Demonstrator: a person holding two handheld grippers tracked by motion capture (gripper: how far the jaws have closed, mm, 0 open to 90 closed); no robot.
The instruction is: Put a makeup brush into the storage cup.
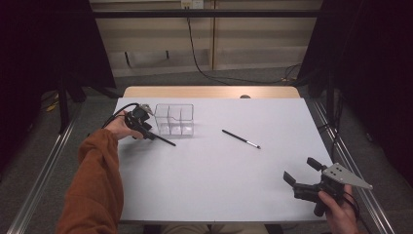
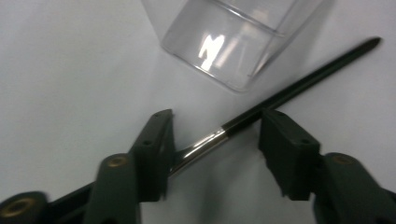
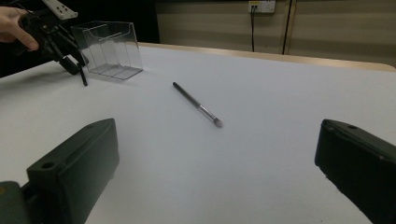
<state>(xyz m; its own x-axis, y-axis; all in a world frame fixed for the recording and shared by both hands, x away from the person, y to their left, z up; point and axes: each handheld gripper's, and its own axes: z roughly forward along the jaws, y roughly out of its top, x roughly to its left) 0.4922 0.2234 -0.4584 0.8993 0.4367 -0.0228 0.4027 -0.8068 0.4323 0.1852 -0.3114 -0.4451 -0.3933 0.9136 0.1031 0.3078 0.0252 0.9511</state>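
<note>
A thin black brush (image 2: 299, 86) with a silver ferrule lies slanted on the white table (image 1: 219, 170), just in front of a clear divided organizer (image 1: 174, 119). My left gripper (image 2: 217, 116) stands open astride it. The ferrule end runs under the left jaw and the black handle passes the tip of the right jaw. In the high view the brush (image 1: 165, 141) pokes out of the left gripper (image 1: 147, 132) toward the table's middle. A second black brush (image 1: 241, 139) lies alone at mid table. My right gripper (image 1: 301, 169) rests open and empty near the front right corner.
The organizer (image 3: 109, 49) stands at the table's back left, its compartments bare. The second brush (image 3: 196, 103) lies ahead of the right gripper (image 3: 219, 135). A wooden strip (image 1: 209, 91) edges the far side, and metal rails (image 1: 341, 156) run beside the table.
</note>
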